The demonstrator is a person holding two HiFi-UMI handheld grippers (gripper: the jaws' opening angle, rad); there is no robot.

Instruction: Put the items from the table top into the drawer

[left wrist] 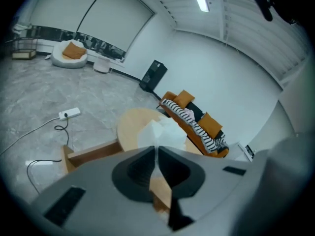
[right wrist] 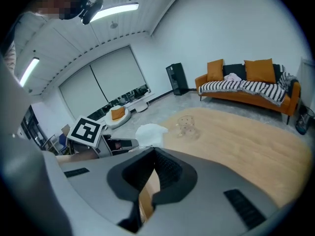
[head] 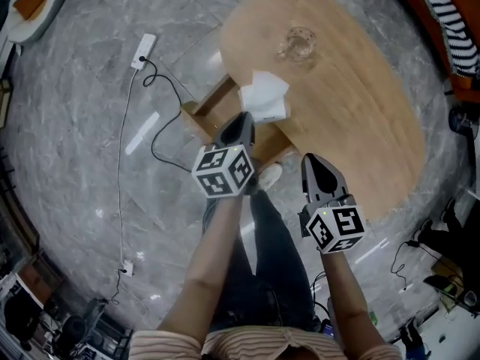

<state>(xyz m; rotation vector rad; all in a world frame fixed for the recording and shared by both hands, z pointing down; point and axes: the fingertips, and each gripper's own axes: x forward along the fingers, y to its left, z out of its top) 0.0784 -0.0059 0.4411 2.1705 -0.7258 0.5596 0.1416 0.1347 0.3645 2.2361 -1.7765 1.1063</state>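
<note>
- My left gripper (head: pixel 244 118) has its jaws pressed together on the near edge of the tissue (head: pixel 264 96). A thin pinch is enough, because something this soft and light hangs from one corner.
- The tissue hangs at the table (head: pixel 360 111) edge, just over the open drawer (head: pixel 201 111). I hold it there so that it can drop straight in.
- In the left gripper view the white bulk billows just beyond the jaw tips, with the drawer wall below and to the left.
- My right gripper (head: pixel 316 162) is shut on nothing. It hovers near the table's front edge, clear of the left gripper.
- The glass (head: pixel 300 45) stands further back on the table, well apart from both grippers, so one item is not yet stowed.
- Next, I judge, I should lower the tissue between the drawer walls before letting go. Released too high, it could drift onto the floor.
</note>
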